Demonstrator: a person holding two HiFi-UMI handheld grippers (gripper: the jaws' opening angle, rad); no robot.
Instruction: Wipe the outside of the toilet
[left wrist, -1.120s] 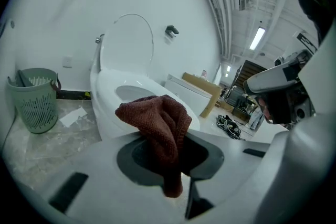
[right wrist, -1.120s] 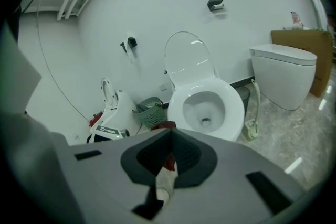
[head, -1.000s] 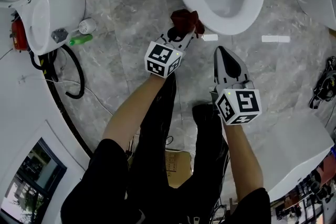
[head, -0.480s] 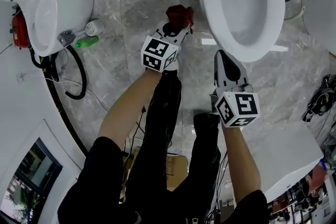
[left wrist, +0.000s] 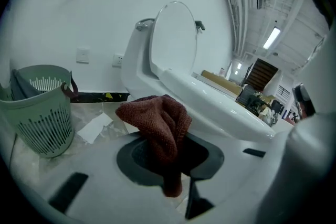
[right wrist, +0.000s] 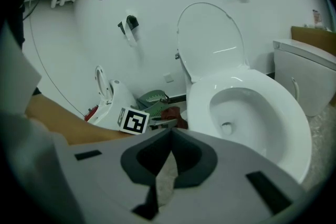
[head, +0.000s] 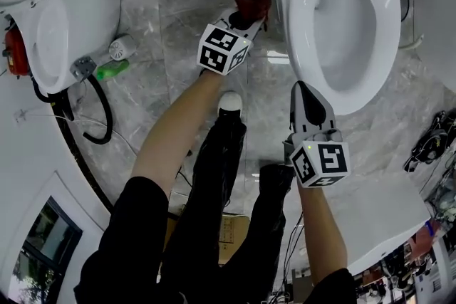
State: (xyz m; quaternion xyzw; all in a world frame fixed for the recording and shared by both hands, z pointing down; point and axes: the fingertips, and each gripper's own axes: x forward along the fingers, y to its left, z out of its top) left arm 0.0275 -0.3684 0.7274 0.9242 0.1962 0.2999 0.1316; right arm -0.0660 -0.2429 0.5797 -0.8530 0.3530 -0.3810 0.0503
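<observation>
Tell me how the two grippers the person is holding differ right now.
The left gripper is clamped on a dark red cloth; the right gripper has its jaws together on nothing. The left gripper reaches farther forward, beside the outer side of the toilet, while the right gripper hangs back near the bowl's front. Both point toward the toilet.

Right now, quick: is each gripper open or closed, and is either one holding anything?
Left gripper: closed on the dark red cloth.
Right gripper: closed, holding nothing.
</observation>
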